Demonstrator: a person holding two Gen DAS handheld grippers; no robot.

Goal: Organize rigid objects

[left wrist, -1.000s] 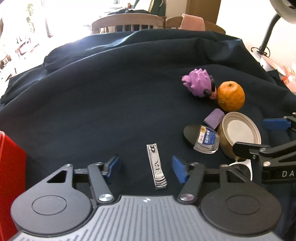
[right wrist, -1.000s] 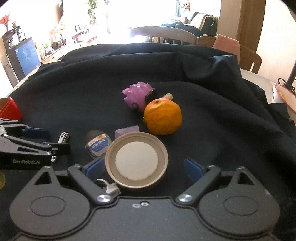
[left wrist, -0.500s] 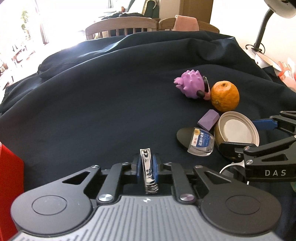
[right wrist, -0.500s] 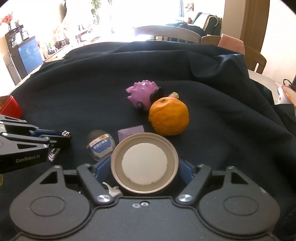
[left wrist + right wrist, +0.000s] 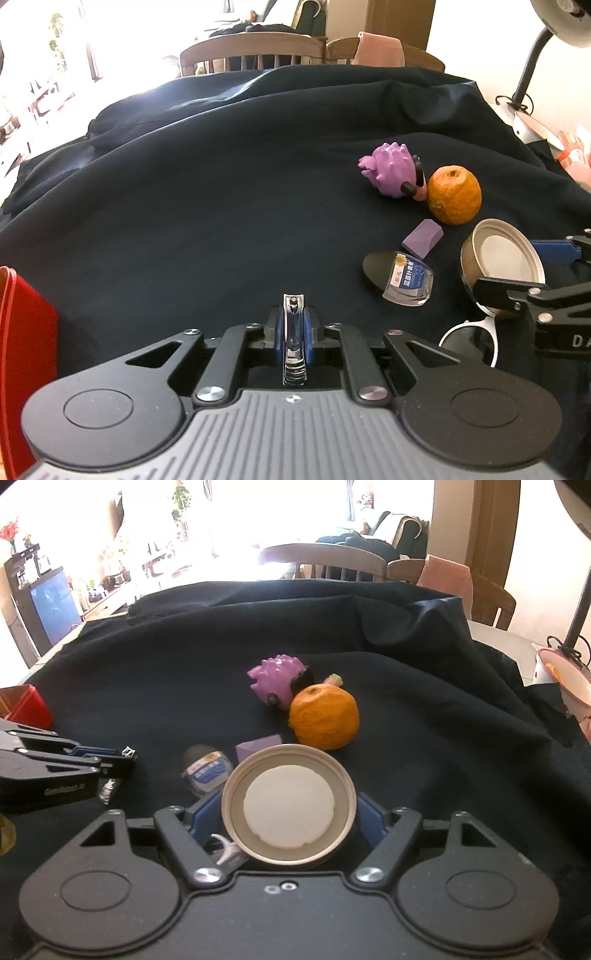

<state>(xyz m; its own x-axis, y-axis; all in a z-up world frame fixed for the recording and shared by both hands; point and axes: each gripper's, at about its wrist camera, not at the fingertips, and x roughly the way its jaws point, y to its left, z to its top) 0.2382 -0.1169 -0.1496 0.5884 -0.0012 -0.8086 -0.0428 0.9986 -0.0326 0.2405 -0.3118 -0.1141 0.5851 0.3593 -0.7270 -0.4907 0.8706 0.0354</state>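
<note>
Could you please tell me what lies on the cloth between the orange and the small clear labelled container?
A small purple block lies between the orange and the clear labelled container, seen plainly in the left wrist view; the right wrist view shows it partly hidden behind the held lid.

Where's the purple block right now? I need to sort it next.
The purple block lies on the dark cloth, right of centre in the left wrist view, between the orange and the small labelled jar.

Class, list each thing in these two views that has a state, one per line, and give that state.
left gripper: shut on the nail clipper
silver metal nail clipper: gripped, lengthwise
right gripper: shut on the lid
round beige jar lid: gripped, hollow side up
small clear labelled jar: on its side
purple spiky toy: touching the orange
orange: resting on the cloth
red box: open-topped
</note>
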